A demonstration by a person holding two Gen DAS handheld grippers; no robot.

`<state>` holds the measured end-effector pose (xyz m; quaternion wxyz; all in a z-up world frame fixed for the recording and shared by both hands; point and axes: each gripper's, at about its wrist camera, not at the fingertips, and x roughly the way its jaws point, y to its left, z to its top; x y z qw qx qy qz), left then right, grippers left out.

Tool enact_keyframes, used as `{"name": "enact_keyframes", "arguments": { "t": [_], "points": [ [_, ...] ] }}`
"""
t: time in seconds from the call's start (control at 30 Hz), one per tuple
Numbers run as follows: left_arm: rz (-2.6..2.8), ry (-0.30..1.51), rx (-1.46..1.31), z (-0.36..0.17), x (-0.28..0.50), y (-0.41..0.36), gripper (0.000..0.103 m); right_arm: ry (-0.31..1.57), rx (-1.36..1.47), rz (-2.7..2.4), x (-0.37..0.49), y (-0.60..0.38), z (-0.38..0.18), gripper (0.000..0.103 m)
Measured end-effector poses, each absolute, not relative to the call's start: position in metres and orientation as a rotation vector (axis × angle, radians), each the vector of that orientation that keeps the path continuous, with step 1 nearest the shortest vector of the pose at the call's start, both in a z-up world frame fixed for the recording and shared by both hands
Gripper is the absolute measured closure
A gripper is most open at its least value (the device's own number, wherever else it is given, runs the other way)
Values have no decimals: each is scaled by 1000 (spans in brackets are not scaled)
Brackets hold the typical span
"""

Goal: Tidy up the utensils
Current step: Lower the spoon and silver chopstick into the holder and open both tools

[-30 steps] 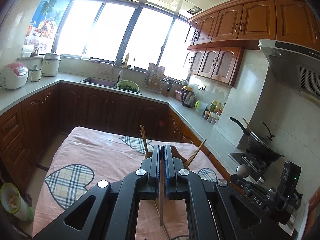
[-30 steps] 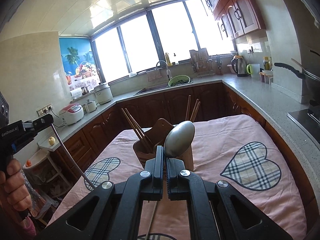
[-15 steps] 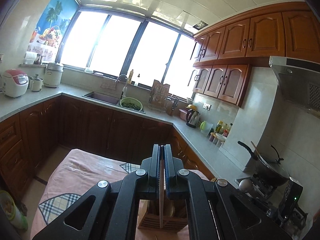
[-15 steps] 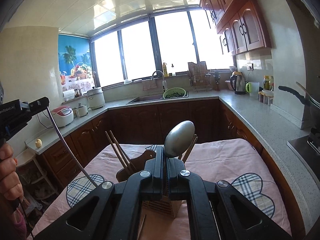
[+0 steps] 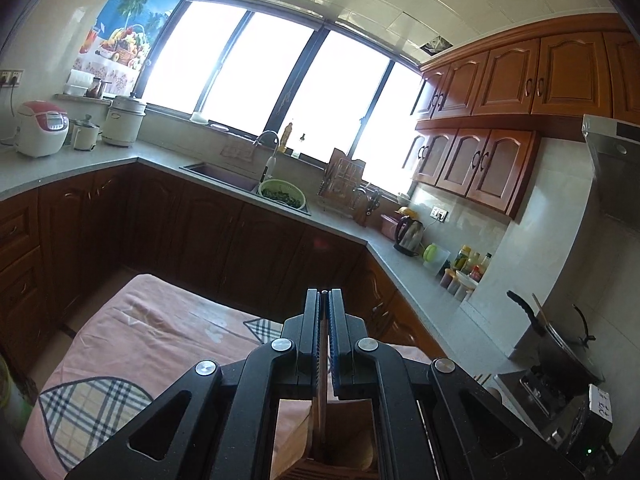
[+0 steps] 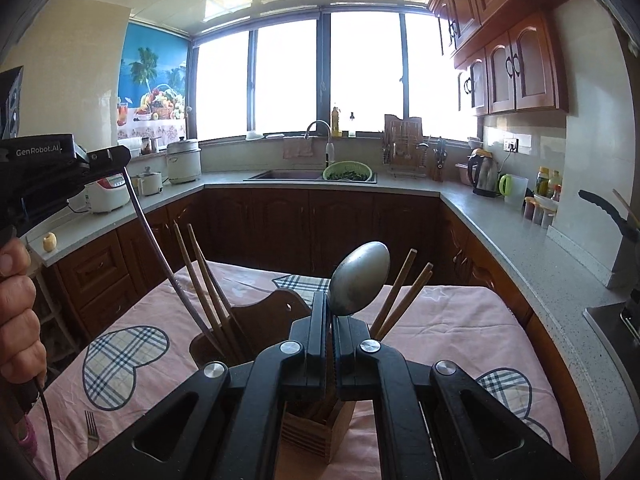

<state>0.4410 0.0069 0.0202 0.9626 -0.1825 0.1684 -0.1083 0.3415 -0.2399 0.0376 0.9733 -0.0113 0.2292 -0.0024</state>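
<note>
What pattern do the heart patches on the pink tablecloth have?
Plaid checks, navy and beige, on the heart patches; clearest in the right wrist view.

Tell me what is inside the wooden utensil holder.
The slatted wooden utensil holder has brown wooden chopsticks leaning on its left side and more on its right. The right claw covers its middle.

Tablecloth (image 6: 448,320) pink, printed with plaid hearts in blue, black, white. Utensil holder (image 6: 316,432) light brown wood, ribbed front. Chopsticks (image 6: 200,276) tan. Spoon (image 6: 359,279) dull silver-grey. Left gripper (image 5: 324,312) and right gripper (image 6: 331,320) black, screws silver. Fork (image 6: 92,436) silver. Colander (image 6: 347,171) green. Cabinets (image 5: 516,76) reddish-brown wood. Countertop (image 6: 532,256) speckled grey.
</note>
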Motion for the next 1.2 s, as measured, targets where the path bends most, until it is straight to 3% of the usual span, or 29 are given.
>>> {"name": "enact_keyframes", "arguments": {
  "t": [0.57, 1.2],
  "points": [
    [-237, 490, -340, -12, 498, -12, 100, 599, 84, 41, 366, -255, -12, 101],
    [-223, 508, -321, -7, 491, -7, 100, 609, 138, 59, 367, -264, -13, 96]
  ]
}}
